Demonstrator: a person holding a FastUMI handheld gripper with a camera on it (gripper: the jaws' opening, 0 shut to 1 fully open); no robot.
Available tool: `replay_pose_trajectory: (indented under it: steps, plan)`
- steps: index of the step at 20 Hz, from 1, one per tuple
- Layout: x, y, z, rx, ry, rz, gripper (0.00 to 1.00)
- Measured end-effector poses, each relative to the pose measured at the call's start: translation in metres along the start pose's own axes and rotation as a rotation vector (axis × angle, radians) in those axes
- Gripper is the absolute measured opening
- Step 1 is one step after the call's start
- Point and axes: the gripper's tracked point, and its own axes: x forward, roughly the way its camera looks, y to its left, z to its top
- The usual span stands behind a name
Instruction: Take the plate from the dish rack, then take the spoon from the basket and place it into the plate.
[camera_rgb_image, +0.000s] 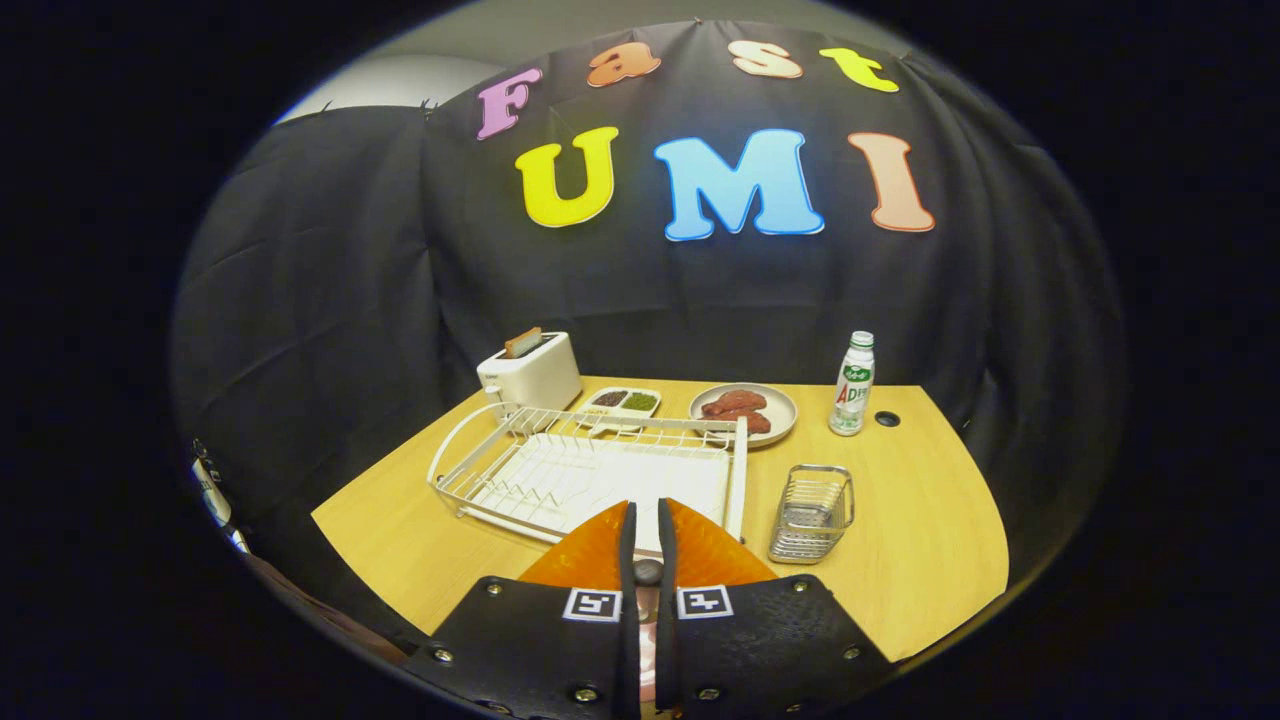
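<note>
Gripper view: the gripper (647, 520) hangs above the near edge of the wooden table (930, 540), its fingers (600, 545) drawn nearly together with only a thin slit between them. A small dark rounded bit sits low in that slit; cannot tell what it is or whether the fingers clench it.

Just beyond the fingertips lies the white wire dish rack (590, 470), flat on the table with a white tray under it. No telling from here where the plate of the task is; the rack's slots look bare. To the right of the rack, just beside it but apart, stands the small metal wire basket (812, 512), upright; its contents are too hard to make out, spoon not discernible.

Behind the rack: a white toaster (530, 372) with a slice of bread poking up, then a little two-part dish (622, 403) with dark and green stuff, then a round plate of reddish meat (745, 410). Right of that, a capped bottle (853, 385) stands upright, near a dark hole (886, 419) in the tabletop.
</note>
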Motion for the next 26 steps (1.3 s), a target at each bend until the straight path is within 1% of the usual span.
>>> replay_pose_trajectory:
  steps: [6,11,13,15,16,18,21,26]
  plan:
    - [0.025,0.033,-0.014,-0.033,0.054,0.080,0.06]
    - [0.048,0.052,-0.024,-0.040,0.084,0.133,0.06]
    - [0.055,0.058,-0.035,-0.043,0.116,0.146,0.06]
    - [0.057,0.055,-0.041,-0.053,0.160,0.129,0.06]
    - [0.058,0.057,-0.040,-0.044,0.152,0.131,0.06]
    - [0.059,0.055,-0.037,-0.060,0.155,0.125,0.13]
    - [0.053,0.050,-0.018,-0.081,0.102,0.111,0.17]
    - [0.040,0.025,0.009,-0.068,0.037,0.049,0.17]
